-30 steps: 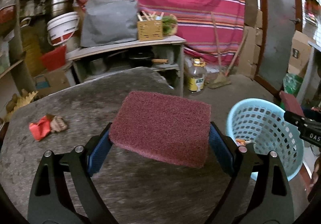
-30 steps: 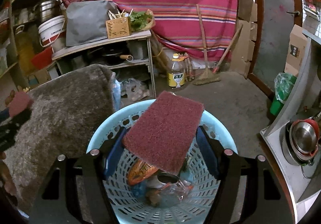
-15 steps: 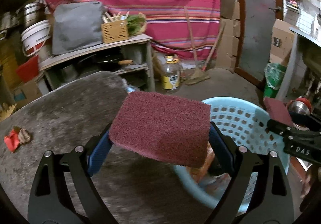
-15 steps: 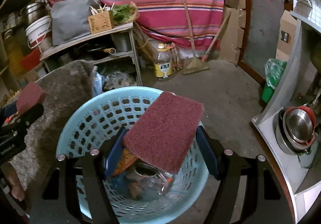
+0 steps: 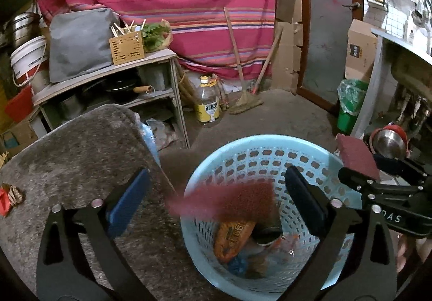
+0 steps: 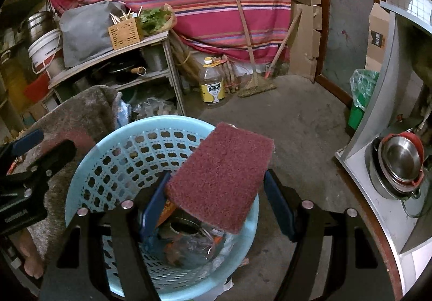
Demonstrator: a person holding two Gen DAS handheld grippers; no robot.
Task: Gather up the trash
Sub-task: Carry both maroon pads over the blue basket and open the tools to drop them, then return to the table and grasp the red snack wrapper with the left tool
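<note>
My left gripper (image 5: 216, 201) is open above the rim of a light blue perforated basket (image 5: 243, 155). A maroon scouring pad (image 5: 237, 201), blurred, is loose between its fingers and falling into the basket. The basket holds an orange snack bag (image 5: 232, 233) and other wrappers. My right gripper (image 6: 216, 193) is shut on a second maroon scouring pad (image 6: 221, 174) over the same basket (image 6: 121, 150); it also shows in the left wrist view (image 5: 356, 158). A red wrapper (image 5: 5, 198) lies on the grey table top (image 5: 67, 152) at far left.
A shelf unit (image 5: 108, 77) with a grey bag, wooden box and pans stands behind the table. An oil bottle (image 5: 209, 104) and a broom (image 5: 243, 85) stand by the striped curtain. A green bin (image 5: 351, 104) and steel bowls (image 6: 399, 163) are at right.
My left gripper swung right from over the table to over the basket, then opened and let go of its scouring pad, which is dropping. The right gripper still holds its pad.
</note>
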